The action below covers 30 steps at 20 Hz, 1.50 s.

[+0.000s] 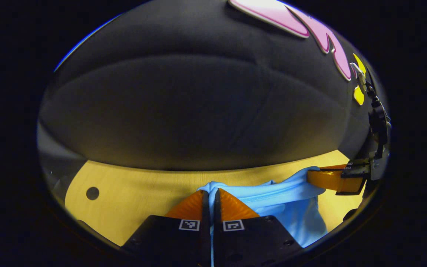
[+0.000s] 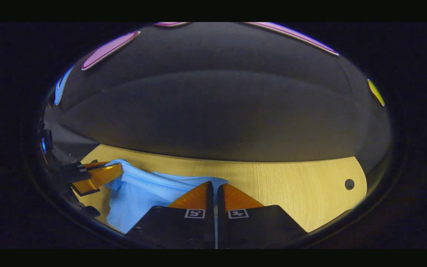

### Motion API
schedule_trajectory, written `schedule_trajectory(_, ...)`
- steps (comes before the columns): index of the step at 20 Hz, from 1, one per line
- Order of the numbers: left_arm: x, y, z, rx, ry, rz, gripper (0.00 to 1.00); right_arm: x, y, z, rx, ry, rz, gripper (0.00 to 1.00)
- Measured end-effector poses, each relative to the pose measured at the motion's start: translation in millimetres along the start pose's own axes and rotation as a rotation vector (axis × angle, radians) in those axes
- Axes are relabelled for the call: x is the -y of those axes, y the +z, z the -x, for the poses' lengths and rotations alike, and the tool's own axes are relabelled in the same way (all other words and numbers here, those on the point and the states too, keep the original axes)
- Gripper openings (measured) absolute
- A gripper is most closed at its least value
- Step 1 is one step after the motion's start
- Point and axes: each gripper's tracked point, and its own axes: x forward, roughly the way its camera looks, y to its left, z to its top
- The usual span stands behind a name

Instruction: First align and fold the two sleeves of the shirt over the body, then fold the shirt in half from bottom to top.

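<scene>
A light blue shirt hangs stretched between both grippers above the wooden table. In the left gripper view my left gripper is shut on one bunched corner of the cloth, which pokes up between its fingertips. To the right, the right gripper pinches the other end of the same taut edge. The right gripper view has my right gripper shut on the shirt, with the left gripper holding the far corner at the left. The rest of the shirt drops below, hidden by the fingers.
The table has a curved far edge against the black booth wall. A small round hole is set in the tabletop at the left; in the right gripper view the hole lies at the right.
</scene>
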Motion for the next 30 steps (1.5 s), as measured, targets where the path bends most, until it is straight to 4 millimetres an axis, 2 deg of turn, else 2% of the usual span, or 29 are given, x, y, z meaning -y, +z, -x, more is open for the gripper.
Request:
schedule_trajectory(2, -6.6, -4.2, 2.3, 0.000, 0.037, -0.009, 0.17, 11.2, -5.4, -4.2, -0.002, -0.036, 0.026, 0.17)
schedule_trajectory(3, -7.0, -2.8, 8.1, 0.001, 0.037, -0.012, 0.29, 12.5, -2.9, 1.1, 0.010, -0.035, 0.025, 0.24)
schedule_trajectory(4, -6.8, -1.8, 14.4, 0.005, 0.021, -0.019, 0.32, 13.2, -1.2, 5.6, 0.018, -0.030, 0.012, 0.30)
schedule_trajectory(5, -7.2, 2.3, 24.0, 0.018, 0.013, -0.029, 0.45, 11.2, -2.1, 11.4, 0.020, -0.027, -0.005, 0.24)
schedule_trajectory(6, -8.2, 11.5, 38.5, 0.039, 0.016, -0.034, 0.44, 12.2, -2.3, 22.2, 0.025, -0.027, -0.022, 0.32)
schedule_trajectory(7, -7.4, 20.3, 53.4, 0.065, 0.020, -0.031, 0.57, 13.0, -3.1, 36.8, 0.034, -0.027, -0.038, 0.34)
schedule_trajectory(10, -0.4, 39.7, 111.6, 0.161, 0.017, -0.012, 0.95, 15.2, -7.5, 85.9, 0.076, -0.040, -0.057, 0.81)
schedule_trajectory(11, 2.6, 47.4, 135.2, 0.191, 0.018, -0.010, 0.99, 12.4, -9.8, 102.8, 0.087, -0.039, -0.071, 0.82)
schedule_trajectory(15, 14.6, 59.6, 232.4, 0.287, 0.024, -0.049, 0.99, -4.7, -19.2, 185.6, 0.124, -0.055, -0.101, 0.90)
schedule_trajectory(17, 20.8, 55.8, 282.4, 0.316, 0.015, -0.075, 0.99, -12.4, -19.3, 227.1, 0.161, -0.060, -0.071, 0.90)
schedule_trajectory(18, 26.6, 54.0, 308.6, 0.328, 0.003, -0.077, 0.99, -17.8, -17.2, 253.2, 0.184, -0.063, -0.053, 0.99)
schedule_trajectory(23, 52.2, 31.0, 435.0, 0.372, -0.039, -0.027, 0.99, -41.4, -11.4, 376.6, 0.316, -0.064, -0.020, 1.00)
schedule_trajectory(25, 57.8, 18.1, 481.4, 0.374, -0.040, 0.005, 0.98, -45.8, -19.9, 422.1, 0.370, -0.053, -0.030, 0.99)
schedule_trajectory(26, 61.4, 9.5, 501.0, 0.370, -0.044, 0.023, 0.98, -54.4, -30.2, 441.1, 0.370, -0.032, -0.034, 0.94)
schedule_trajectory(27, 66.7, 2.0, 519.9, 0.363, -0.059, 0.041, 0.99, -64.2, -47.1, 457.3, 0.345, 0.000, -0.039, 0.99)
schedule_trajectory(29, 79.4, -9.0, 559.2, 0.355, -0.093, 0.063, 0.99, -77.8, -70.4, 485.3, 0.314, 0.059, -0.041, 0.99)
schedule_trajectory(30, 79.4, -13.3, 573.7, 0.357, -0.097, 0.061, 0.99, -77.9, -77.8, 496.6, 0.311, 0.067, -0.028, 0.99)
